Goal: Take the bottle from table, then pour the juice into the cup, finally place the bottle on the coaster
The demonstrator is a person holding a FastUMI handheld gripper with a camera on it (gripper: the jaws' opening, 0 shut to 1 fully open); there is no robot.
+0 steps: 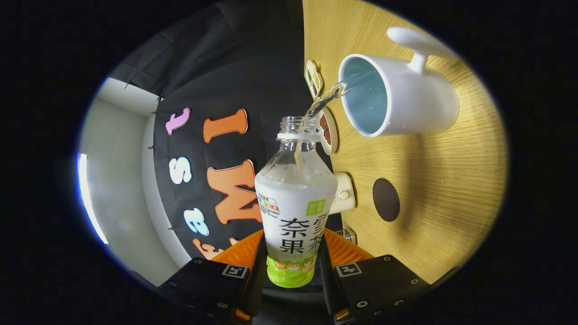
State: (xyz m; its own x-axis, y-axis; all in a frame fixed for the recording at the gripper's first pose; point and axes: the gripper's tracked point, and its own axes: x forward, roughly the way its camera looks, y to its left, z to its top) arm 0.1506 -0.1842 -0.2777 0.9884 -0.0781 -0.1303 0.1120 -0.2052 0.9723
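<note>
Pouring was mid-stream: gripper [291,266] pinched the bottle [294,203], juice [326,99] hit the cup [393,97], coaster [386,199] still waited.

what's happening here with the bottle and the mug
A person's handheld gripper is shut on a labelled bottle, both fingers pressing its lower part, and has it tipped toward a white cup on the wooden table. A clear stream runs from the bottle's open neck into the cup. The pour is under way. A dark round coaster lies bare on the table beside the bottle, so the last step is not yet done.
</note>
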